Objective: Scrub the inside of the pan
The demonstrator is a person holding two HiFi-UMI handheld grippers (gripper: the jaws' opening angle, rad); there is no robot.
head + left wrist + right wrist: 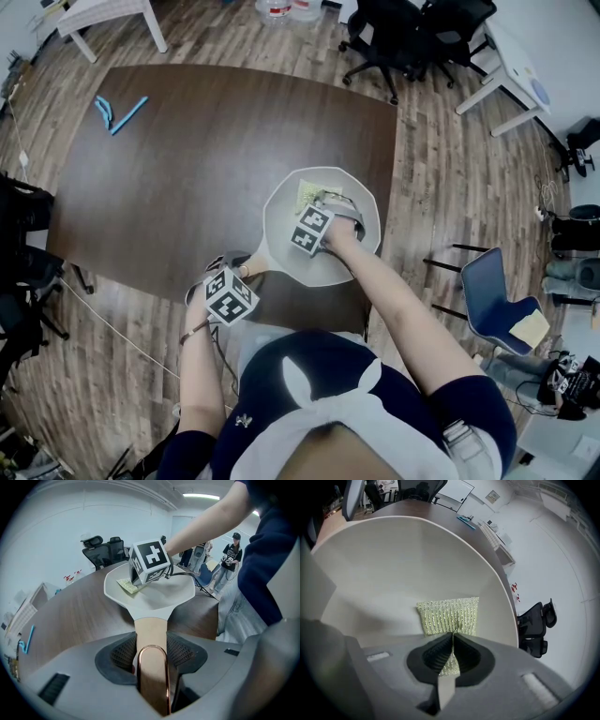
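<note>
Right tongs clamped on the near edge of the scouring pad. Pad lies flat inside the pan, on the side away from its handle. Pad looks thin, limp and light; an edge pinch works but will likely fold when pushed. Left tongs closed on the handle. Pan looks rigid and slick, and would probably slide on the table if unheld.

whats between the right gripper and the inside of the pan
A yellow-green scrubbing pad: the right gripper pinches its edge and it lies against the inner surface of the pan. The right gripper view shows it.
</note>
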